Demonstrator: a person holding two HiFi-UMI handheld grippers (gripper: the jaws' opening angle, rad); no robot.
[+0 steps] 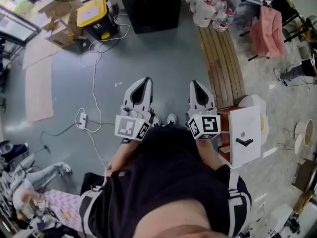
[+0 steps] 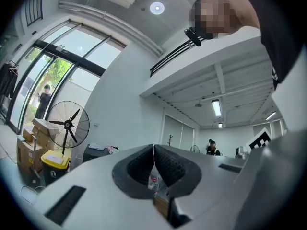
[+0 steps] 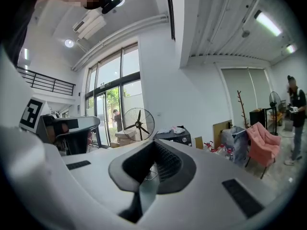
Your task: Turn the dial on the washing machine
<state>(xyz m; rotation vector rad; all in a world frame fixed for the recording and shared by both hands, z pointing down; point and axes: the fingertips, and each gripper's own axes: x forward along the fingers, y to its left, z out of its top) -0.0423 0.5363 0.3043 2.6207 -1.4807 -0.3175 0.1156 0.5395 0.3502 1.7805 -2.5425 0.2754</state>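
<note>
Standing well back from the dark machine (image 1: 151,6) far across the floor (image 1: 163,58), probably the washer, dial too small to see, left gripper (image 1: 146,82) and right gripper (image 1: 194,85) carried close in, jaws shut and empty, likely awaiting the approach.

black boxy washing machine (image 1: 151,6) stands upright, well ahead.
</note>
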